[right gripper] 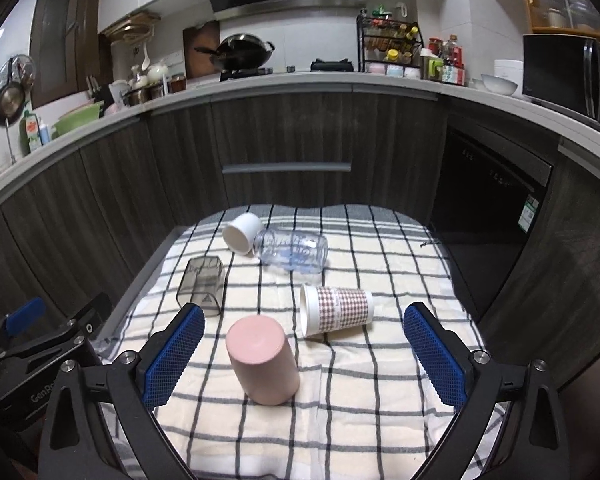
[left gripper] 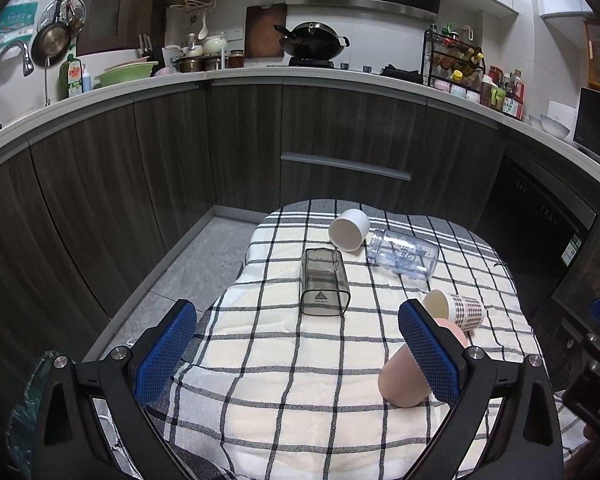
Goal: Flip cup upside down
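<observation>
Several cups are on a checked cloth [left gripper: 284, 364] [right gripper: 360, 380]. A pink cup [right gripper: 262, 360] stands upside down near the front; in the left wrist view it [left gripper: 400, 380] is partly behind my right finger. A brown-checked paper cup [right gripper: 336, 310] [left gripper: 458, 310], a white cup [right gripper: 242, 233] [left gripper: 349, 229], a clear blue-printed cup [right gripper: 294, 254] [left gripper: 404, 254] and a smoky square cup [right gripper: 202, 284] [left gripper: 323, 282] lie on their sides. My left gripper [left gripper: 298, 350] is open and empty. My right gripper [right gripper: 304, 350] is open and empty, with the pink cup between its fingers.
Dark wood kitchen cabinets [left gripper: 240, 140] and a counter [right gripper: 300, 80] with a wok, bottles and a microwave curve round behind the table. Grey floor [left gripper: 188, 276] lies left of the table. The left gripper's body [right gripper: 40, 344] shows at the right wrist view's left edge.
</observation>
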Tool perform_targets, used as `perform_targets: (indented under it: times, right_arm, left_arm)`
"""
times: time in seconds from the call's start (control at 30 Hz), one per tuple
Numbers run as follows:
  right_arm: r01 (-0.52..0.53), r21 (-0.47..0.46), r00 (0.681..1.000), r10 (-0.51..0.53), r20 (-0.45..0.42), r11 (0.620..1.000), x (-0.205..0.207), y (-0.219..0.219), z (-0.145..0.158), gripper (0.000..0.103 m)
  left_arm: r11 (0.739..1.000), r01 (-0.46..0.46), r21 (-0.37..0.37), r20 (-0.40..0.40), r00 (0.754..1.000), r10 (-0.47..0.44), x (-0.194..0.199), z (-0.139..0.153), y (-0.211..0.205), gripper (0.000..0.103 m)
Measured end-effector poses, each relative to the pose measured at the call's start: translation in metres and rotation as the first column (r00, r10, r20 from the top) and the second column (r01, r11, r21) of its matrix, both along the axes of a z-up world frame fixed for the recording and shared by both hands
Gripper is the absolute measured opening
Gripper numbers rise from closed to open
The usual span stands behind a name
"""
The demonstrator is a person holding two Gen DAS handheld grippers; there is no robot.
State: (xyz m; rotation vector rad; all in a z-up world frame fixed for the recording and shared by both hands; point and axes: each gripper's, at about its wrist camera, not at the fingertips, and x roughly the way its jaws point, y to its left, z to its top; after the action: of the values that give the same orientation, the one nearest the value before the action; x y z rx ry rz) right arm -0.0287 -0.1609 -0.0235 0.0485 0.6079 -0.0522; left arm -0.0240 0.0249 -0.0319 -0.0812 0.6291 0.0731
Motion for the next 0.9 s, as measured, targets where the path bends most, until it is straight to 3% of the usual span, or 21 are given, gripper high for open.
perform_targets:
  times: [0.2, 0.9]
  right_arm:
    - [0.020, 0.022, 0.999, -0.020, 0.037, 1.000, -0.007, -0.007, 0.008, 0.100]
    - [0.040, 0.030, 0.998, -0.041, 0.039, 0.999, -0.013, -0.015, 0.010, 0.100]
  left_arm:
    - [1.000, 0.004, 0.006, 0.014, 1.000, -0.004, -0.004, 0.006, -0.003, 0.103]
    - [0.999, 0.030, 0.025, 0.042, 0.999, -0.031, -0.015, 0.013, -0.013, 0.103]
